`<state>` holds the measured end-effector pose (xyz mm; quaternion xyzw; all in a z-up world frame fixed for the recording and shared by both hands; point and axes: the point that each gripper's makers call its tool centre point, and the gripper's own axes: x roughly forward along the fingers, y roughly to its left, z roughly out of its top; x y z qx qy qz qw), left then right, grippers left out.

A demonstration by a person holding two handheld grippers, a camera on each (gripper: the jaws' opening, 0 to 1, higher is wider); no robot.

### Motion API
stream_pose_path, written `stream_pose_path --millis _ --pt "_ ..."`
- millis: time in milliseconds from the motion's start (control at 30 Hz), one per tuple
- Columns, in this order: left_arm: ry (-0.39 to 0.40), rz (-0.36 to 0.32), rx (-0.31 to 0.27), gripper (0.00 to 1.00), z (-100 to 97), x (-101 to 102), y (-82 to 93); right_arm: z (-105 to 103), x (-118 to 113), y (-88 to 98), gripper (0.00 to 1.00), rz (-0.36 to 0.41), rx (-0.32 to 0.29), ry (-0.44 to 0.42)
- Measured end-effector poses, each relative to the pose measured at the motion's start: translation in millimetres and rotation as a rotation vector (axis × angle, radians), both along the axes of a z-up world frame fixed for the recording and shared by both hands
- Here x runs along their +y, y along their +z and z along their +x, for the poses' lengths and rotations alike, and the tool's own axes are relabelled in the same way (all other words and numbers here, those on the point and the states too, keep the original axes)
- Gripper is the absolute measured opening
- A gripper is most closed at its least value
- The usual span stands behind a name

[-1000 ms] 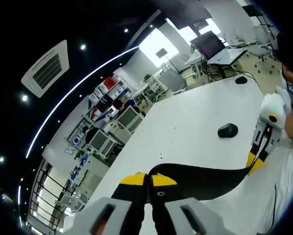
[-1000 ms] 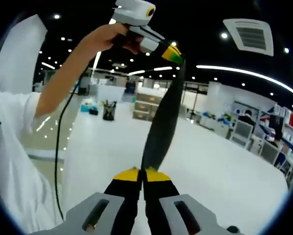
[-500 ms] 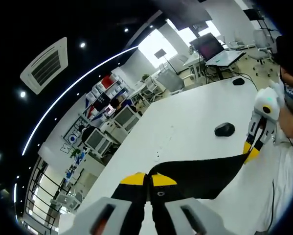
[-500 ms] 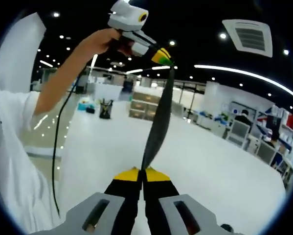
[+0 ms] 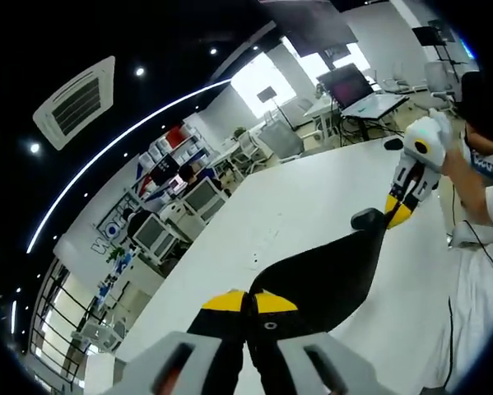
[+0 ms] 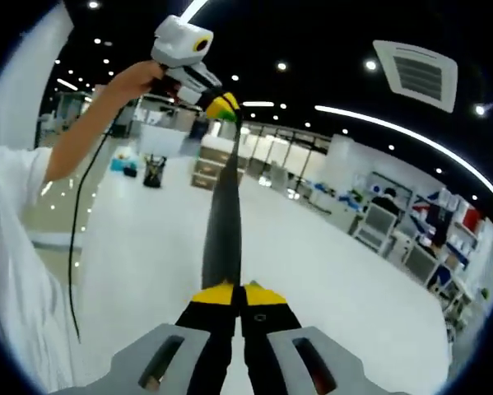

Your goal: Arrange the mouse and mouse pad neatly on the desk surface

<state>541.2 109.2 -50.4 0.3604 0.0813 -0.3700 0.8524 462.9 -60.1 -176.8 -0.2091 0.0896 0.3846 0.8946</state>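
views face across shared mouse pad (image 5: 324,276)

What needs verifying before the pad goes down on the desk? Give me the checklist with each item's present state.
1. Left gripper shut on the mouse pad edge: ok.
2. Right gripper shut on the opposite edge: ok; it also shows at the pad's far end in the left gripper view.
3. Pad held off the desk between both grippers: ok, it hangs in the air.
4. Mouse out of the landing spot: cannot tell; it sits right at the pad's far edge.
5. Pad level and flat: not ok, seen nearly edge-on in the right gripper view, slightly curved.
6. Trailing cable free of the pad: ok.
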Motion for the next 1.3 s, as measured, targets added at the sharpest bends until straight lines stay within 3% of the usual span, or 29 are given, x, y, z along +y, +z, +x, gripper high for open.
stream_pose_path --millis 267,567,1033,1300 --pt "-0.07 -0.059 0.075 0.03 -9.6 1.9 -9.6 8.9 -19.8 18.6 0.02 -0.051 -0.012 -0.034" --pt "-0.112 -0.095 0.138 0.03 -15.1 3.1 -24.3 24.1 -31.3 20.3 0.02 -0.125 0.025 -0.055" --pt "-0.108 -0.092 0.216 0.03 -3.5 7.4 -57.6 51.4 -36.1 26.6 0.01 -0.23 0.047 -0.083" --pt "-0.089 -0.076 0.226 0.03 3.6 8.1 -63.9 68.7 -37.6 31.9 0.01 -0.267 0.047 -0.1"
